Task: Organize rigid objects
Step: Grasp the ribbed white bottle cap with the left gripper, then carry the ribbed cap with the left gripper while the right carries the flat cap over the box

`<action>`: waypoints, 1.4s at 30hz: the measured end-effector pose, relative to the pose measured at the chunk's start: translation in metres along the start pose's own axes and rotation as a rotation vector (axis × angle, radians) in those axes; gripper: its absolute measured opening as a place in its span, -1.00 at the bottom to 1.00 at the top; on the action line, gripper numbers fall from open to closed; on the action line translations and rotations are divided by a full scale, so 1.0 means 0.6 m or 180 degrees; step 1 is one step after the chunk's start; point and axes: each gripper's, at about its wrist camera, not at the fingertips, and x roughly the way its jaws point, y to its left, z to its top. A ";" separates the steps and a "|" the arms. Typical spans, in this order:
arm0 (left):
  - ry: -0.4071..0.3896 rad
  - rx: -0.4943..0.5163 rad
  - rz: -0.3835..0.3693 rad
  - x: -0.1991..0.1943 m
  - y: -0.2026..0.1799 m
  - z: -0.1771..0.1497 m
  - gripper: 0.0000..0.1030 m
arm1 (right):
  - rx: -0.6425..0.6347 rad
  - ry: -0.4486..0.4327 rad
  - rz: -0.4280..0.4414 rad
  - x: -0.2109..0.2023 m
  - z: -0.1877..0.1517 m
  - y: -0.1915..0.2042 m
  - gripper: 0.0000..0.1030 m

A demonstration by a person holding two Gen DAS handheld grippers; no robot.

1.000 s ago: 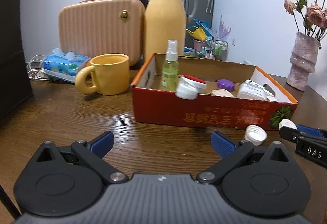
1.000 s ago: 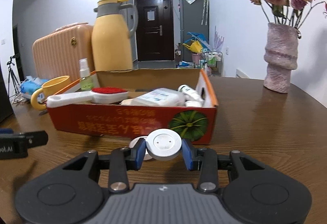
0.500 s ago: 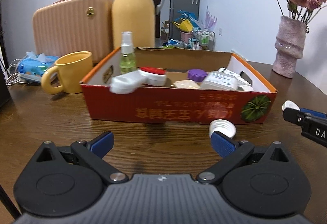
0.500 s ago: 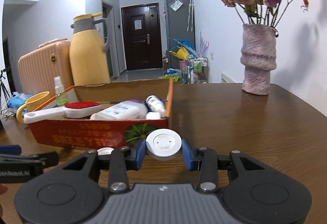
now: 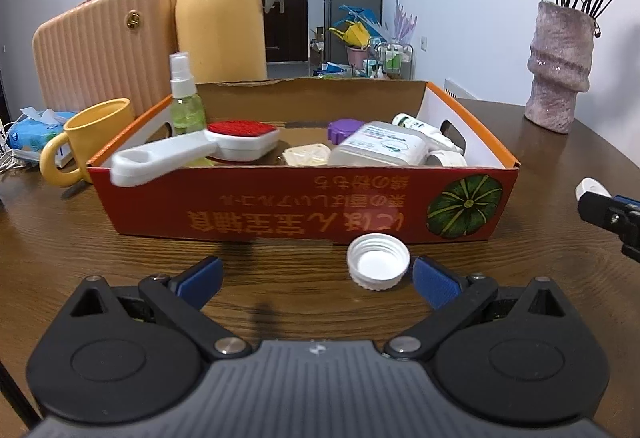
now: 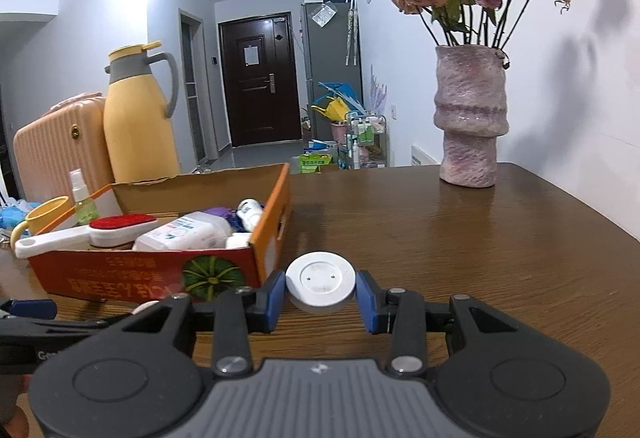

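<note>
So the right gripper (image 6: 320,292) is clamped on a round white plastic disc (image 6: 320,280), held above the dark wooden table (image 6: 460,258) just beside the red cardboard box (image 5: 280,206); the left gripper (image 5: 316,274) is spread wide, nothing in it, with a ribbed white screw cap (image 5: 378,266) lying open side up near its right pad, just in front of the box; looks like the collecting step; next move probably calls for centring the jaws on the cap, then squeezing.

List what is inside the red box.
In the box: spray bottle, red-topped brush with its handle over the rim, purple lid, large white bottle, small white bottle, small tub. The front wall hides the box floor.
</note>
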 end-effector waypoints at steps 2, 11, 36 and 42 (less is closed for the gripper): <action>0.0026 0.0006 0.0013 0.007 -0.010 0.000 1.00 | 0.0010 0.0008 -0.0027 0.002 0.000 -0.007 -0.27; 0.0170 0.0057 0.0054 0.041 -0.042 0.004 0.98 | 0.0032 0.0054 -0.0112 0.009 -0.003 -0.016 -0.27; 0.0056 0.0147 -0.0345 0.029 -0.041 0.015 -0.21 | -0.0046 -0.0046 -0.0153 0.008 -0.017 0.008 -0.27; -0.0124 0.0146 -0.0366 -0.001 -0.026 0.018 -0.21 | -0.0011 -0.0160 -0.0106 -0.004 -0.016 0.027 -0.27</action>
